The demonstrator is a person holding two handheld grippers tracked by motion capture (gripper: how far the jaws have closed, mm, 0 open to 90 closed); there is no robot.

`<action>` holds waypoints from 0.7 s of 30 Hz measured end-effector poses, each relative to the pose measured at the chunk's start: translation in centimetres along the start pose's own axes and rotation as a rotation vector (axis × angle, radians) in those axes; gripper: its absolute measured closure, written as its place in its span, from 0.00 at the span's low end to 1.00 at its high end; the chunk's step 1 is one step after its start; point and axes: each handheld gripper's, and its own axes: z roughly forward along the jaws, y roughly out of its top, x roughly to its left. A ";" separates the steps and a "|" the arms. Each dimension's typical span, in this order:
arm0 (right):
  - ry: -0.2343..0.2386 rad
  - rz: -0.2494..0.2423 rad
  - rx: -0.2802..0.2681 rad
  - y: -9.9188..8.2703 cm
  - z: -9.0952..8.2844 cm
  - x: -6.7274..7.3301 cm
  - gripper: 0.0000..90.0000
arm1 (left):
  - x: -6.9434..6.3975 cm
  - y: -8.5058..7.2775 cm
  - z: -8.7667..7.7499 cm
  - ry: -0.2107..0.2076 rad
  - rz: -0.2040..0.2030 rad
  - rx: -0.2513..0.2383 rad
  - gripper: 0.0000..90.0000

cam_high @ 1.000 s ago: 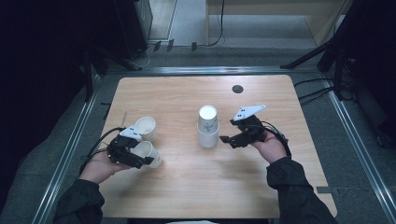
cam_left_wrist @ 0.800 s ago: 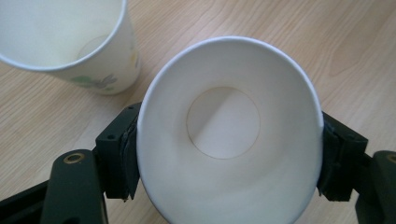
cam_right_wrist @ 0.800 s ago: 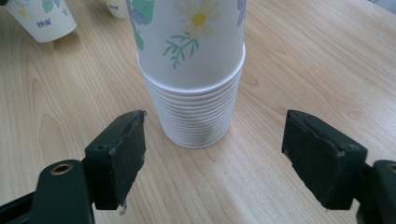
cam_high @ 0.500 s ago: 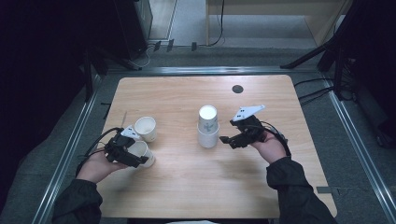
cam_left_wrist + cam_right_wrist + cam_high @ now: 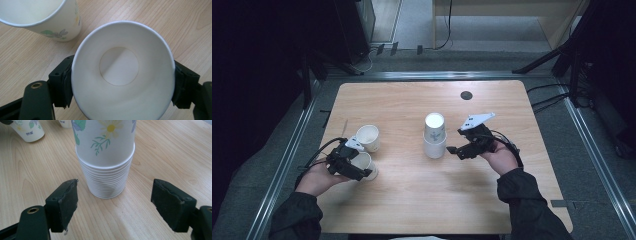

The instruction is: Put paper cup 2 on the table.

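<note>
White paper cup sits upright on the tabletop at its left, between the pads of the left gripper; jaws have just been opening, pads at or barely off the cup wall, so reads as being let go. 2nd loose cup stands just beside it, further from the person. Cup stack mid-table, rim-down, w/ many cups left in it. Right gripper spread wide, holding nothing, near the stack's right side. Judgement: two cups unstacked so far; most of the job remains.
</note>
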 end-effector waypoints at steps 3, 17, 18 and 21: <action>0.001 0.000 -0.001 0.0 0.0 0.0 0.24 | 0.0 0.0 0.0 -0.001 0.006 0.002 0.23; 0.002 0.000 0.000 0.0 0.0 0.0 0.24 | 0.1 0.3 -0.7 -0.026 -0.023 -0.051 0.20; 0.002 -0.002 0.000 0.0 0.0 0.0 0.24 | 0.1 0.3 -0.8 -0.027 -0.023 -0.054 0.20; 0.002 -0.002 0.000 0.0 0.0 0.0 0.24 | 0.1 0.4 -0.9 -0.025 -0.027 -0.062 0.20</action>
